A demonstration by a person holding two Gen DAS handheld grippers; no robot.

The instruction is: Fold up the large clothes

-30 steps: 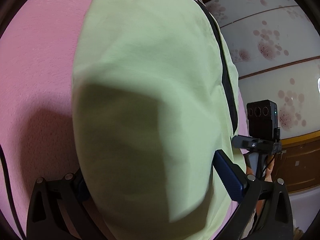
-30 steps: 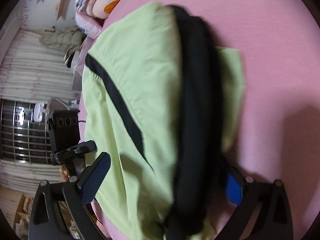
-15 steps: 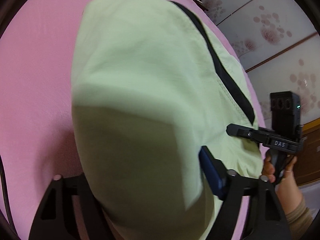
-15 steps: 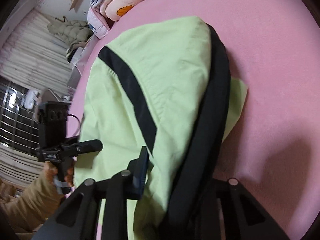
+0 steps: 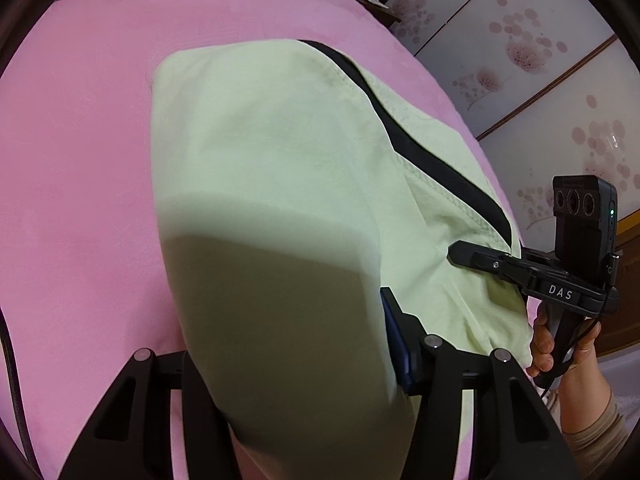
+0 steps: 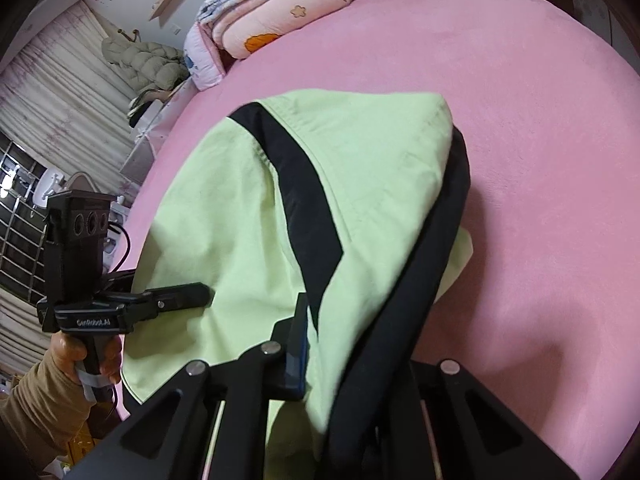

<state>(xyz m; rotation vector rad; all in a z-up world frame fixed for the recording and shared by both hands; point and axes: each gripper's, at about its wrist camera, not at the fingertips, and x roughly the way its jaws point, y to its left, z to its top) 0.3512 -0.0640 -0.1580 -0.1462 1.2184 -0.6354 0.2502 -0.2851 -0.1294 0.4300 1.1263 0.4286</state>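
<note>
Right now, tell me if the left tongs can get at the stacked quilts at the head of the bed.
Probably not: the left tongs are closing on the green garment, and the quilts lie across the bare pink bedspread.

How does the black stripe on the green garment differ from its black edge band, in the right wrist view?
The black stripe is flat and runs diagonally across the light green garment; the black edge band is bulkier and follows its right border. The stripe ends in a point; the band continues down between the right gripper's fingers. Both are black.

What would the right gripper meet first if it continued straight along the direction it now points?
The light green garment with black stripes, already between the closing right gripper; beyond it, probably the pink bed cover.
</note>
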